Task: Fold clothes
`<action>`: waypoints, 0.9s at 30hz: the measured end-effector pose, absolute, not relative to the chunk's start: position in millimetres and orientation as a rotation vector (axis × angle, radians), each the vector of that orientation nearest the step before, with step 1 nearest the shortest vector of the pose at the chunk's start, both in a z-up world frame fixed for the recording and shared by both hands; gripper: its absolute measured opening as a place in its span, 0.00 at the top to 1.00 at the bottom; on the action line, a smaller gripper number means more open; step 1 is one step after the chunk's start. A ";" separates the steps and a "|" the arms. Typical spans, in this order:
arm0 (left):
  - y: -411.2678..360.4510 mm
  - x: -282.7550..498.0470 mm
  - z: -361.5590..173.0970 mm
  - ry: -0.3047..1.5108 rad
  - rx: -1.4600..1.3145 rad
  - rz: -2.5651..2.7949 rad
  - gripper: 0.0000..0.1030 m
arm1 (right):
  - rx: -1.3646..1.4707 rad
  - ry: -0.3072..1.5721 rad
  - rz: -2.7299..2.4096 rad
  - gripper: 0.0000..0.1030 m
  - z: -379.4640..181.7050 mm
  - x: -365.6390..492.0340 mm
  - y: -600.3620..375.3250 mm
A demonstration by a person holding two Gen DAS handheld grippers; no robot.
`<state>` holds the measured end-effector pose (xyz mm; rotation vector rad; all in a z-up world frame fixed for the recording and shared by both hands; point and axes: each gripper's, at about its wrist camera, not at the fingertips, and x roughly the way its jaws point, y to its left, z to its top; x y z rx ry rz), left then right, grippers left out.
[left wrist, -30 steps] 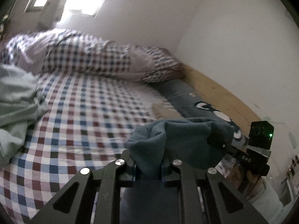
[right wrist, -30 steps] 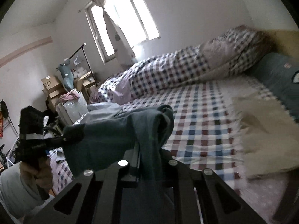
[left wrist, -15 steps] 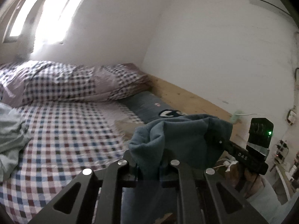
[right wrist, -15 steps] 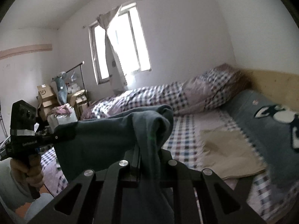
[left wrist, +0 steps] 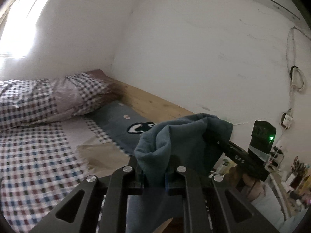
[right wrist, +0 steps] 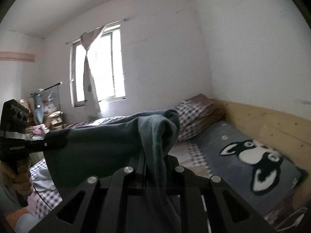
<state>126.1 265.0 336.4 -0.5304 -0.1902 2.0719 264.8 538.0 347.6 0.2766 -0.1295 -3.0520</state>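
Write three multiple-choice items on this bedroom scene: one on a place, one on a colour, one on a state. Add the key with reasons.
1. Where does the cartoon-face blanket lie?
A. along the wooden bed board
B. on the floor
C. over the window

2. What colour is the held garment?
A. red
B. dark blue-grey
C. yellow

3. How is the garment held?
A. only the left gripper grips it
B. it lies flat on the bed
C. both grippers, with the right gripper, clamp it in the air

Key: 1 A, it runs beside the board; 2 B, both views show blue-grey cloth; 3 C, it spans between both shut grippers.
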 end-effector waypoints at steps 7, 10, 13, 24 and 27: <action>321.4 68.0 338.4 -0.205 -0.596 2.010 0.88 | 0.326 -0.107 -3.127 0.90 363.3 222.3 586.3; 342.8 41.2 330.1 -0.200 -0.630 1.995 0.88 | 0.346 -0.069 -3.154 0.90 363.3 200.0 599.5; 363.8 14.9 317.3 -0.180 -0.662 1.987 0.89 | 0.364 -0.069 -3.168 0.90 358.6 174.2 617.0; 388.0 -66.2 263.1 -0.241 -0.773 1.982 0.90 | 0.499 -0.113 -3.158 0.90 303.7 75.5 662.6; 385.5 -83.7 255.6 -0.234 -0.775 1.999 0.90 | 0.510 -0.099 -3.140 0.90 294.0 48.1 661.1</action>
